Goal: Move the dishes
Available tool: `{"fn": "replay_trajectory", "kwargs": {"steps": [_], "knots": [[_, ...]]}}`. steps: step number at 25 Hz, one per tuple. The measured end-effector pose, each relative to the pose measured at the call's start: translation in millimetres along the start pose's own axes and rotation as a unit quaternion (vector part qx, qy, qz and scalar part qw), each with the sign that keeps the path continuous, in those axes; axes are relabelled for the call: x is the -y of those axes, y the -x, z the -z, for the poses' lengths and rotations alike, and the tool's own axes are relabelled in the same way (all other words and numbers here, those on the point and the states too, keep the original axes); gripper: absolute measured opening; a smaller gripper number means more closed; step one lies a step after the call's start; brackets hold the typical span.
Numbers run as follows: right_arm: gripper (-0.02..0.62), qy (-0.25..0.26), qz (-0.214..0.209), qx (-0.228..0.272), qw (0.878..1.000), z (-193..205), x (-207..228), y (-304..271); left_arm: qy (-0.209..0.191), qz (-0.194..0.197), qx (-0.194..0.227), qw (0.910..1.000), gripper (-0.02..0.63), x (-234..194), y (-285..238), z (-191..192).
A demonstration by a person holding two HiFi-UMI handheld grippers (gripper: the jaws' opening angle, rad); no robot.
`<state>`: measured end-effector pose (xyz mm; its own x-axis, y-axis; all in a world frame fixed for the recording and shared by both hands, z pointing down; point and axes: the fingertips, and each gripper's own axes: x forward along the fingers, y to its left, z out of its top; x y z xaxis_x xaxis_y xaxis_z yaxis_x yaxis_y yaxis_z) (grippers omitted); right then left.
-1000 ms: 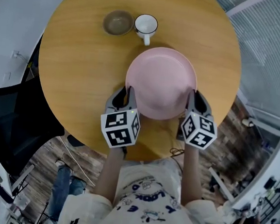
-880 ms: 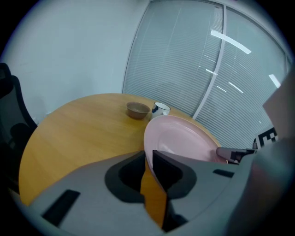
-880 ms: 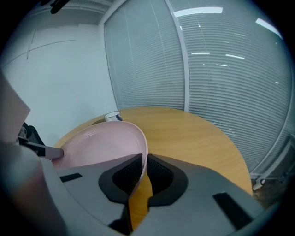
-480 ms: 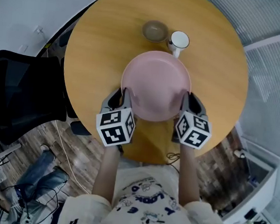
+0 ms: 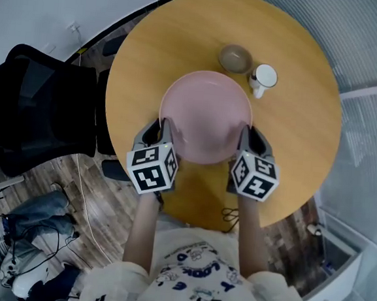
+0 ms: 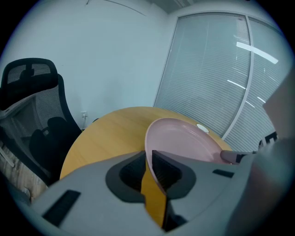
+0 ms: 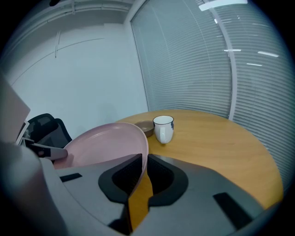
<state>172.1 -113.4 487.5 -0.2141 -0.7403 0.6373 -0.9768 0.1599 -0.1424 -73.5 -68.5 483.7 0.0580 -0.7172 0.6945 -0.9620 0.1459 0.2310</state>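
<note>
Head view: the pink plate (image 5: 206,115) is held over the worktop (image 5: 296,123) from both sides, so move both sides together and level. Left gripper view: the left gripper (image 6: 148,159) is clamped on its rim. Right gripper view: the right gripper (image 7: 142,168) pinches the opposite rim; steer clear of the mug (image 7: 163,128).

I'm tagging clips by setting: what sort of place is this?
Probably an office or meeting room: a round wooden table, a black mesh office chair and slatted blinds along the wall.
</note>
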Motion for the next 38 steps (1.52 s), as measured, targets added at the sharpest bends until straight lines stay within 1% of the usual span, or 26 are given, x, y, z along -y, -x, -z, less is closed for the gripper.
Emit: {"fn": "replay_trajectory", "kwargs": {"steps": [5, 10, 14, 23, 33, 38], "knots": [[0.032, 0.016, -0.002, 0.004, 1.0, 3.2, -22.8, -22.3, 0.003, -0.001, -0.009, 1.0, 0.041, -27.8, -14.6, -0.9], [0.032, 0.026, 0.002, -0.008, 1.0, 6.0, -47.5, -45.3, 0.01, -0.007, -0.025, 0.9996, 0.041, -57.8, -31.3, 1.5], [0.032, 0.028, 0.01, -0.018, 0.999, 9.4, -59.0, -60.1, 0.01, -0.007, -0.035, 0.9993, 0.041, -73.1, -43.1, 0.3], [0.032, 0.025, 0.021, -0.034, 0.999, 23.7, -61.0, -78.6, 0.003, 0.005, -0.048, 0.9989, 0.041, -82.0, -60.1, 3.7], [0.032, 0.042, 0.024, -0.031, 0.998, 26.3, -67.7, -85.9, 0.003, 0.005, -0.056, 0.9984, 0.041, -91.4, -65.8, 10.7], [0.032, 0.045, 0.027, -0.024, 0.998, 26.3, -67.8, -86.6, 0.012, 0.014, -0.046, 0.9988, 0.043, -91.9, -67.6, 11.7]]}}
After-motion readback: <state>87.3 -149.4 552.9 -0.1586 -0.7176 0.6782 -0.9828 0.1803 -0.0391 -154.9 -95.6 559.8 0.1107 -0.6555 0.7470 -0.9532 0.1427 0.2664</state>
